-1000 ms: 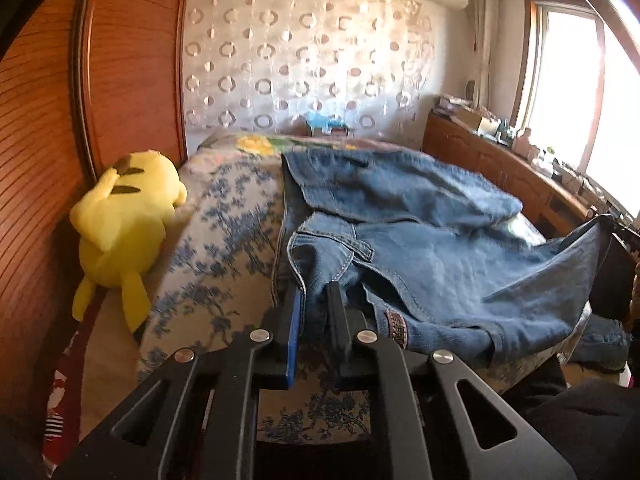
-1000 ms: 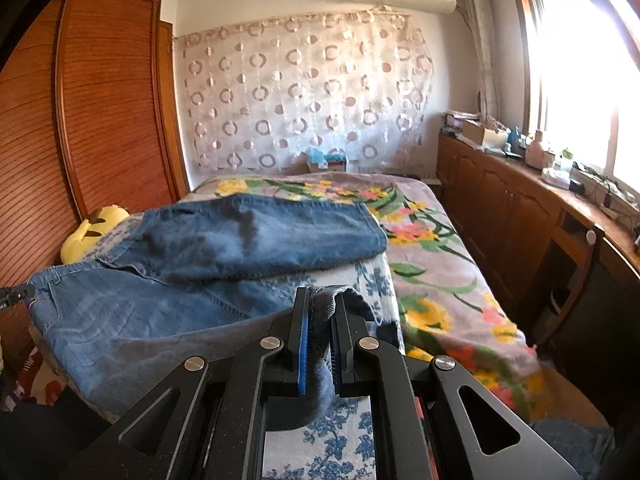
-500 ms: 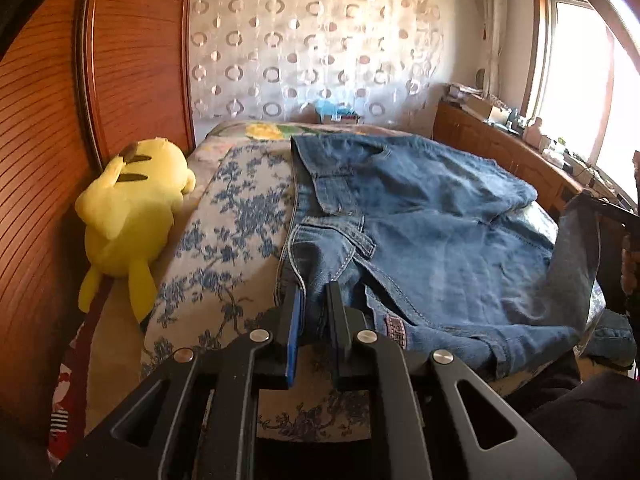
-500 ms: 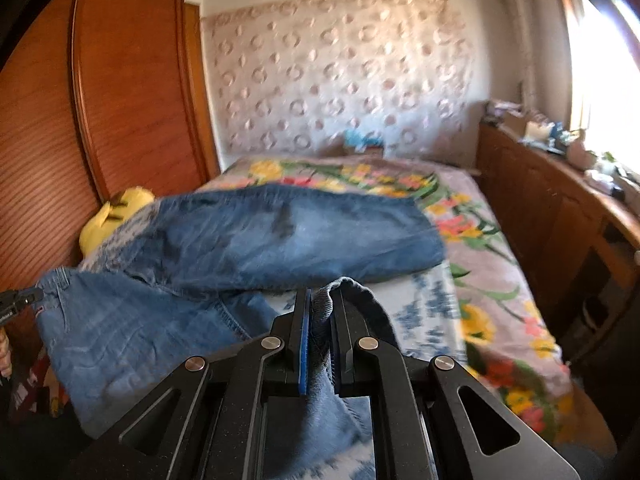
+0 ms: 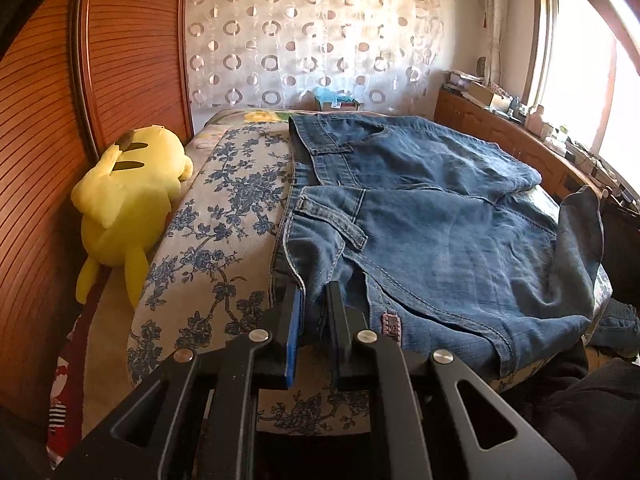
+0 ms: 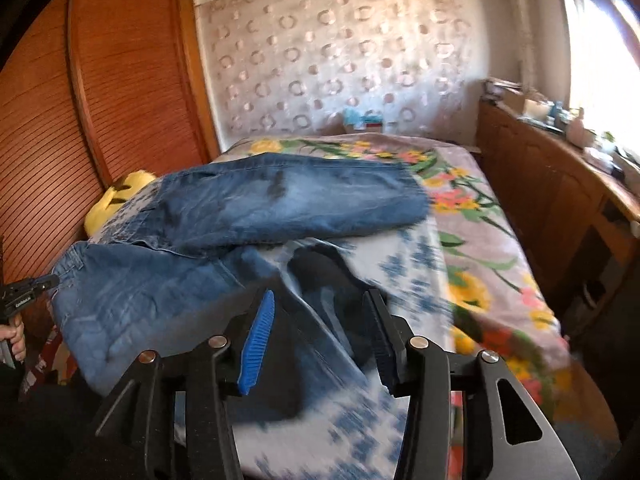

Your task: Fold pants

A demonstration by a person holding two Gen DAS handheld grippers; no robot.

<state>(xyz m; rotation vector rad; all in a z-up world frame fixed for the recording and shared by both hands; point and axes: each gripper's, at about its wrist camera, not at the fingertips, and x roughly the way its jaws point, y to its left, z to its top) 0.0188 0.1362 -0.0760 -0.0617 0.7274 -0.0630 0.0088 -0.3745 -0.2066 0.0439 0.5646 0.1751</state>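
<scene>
Pants (image 5: pixel 420 220) lay spread across the bed (image 5: pixel 224 208), soft, heavy denim. Left tongs (image 5: pixel 314 304) pinched the waistband corner; right tongs (image 6: pixel 320 320) were opening, releasing the leg. Thick seams probably offered the firmest hold.

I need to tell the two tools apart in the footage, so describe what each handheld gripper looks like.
Both look alike. The left gripper is a black plastic frame with triangular cut-outs and round silver bolt heads; one of its fingers carries a blue pad, the other is black. The right gripper has the same black frame and silver bolts, with a ribbed blue pad on one finger. No cables or sleeves show.
</scene>
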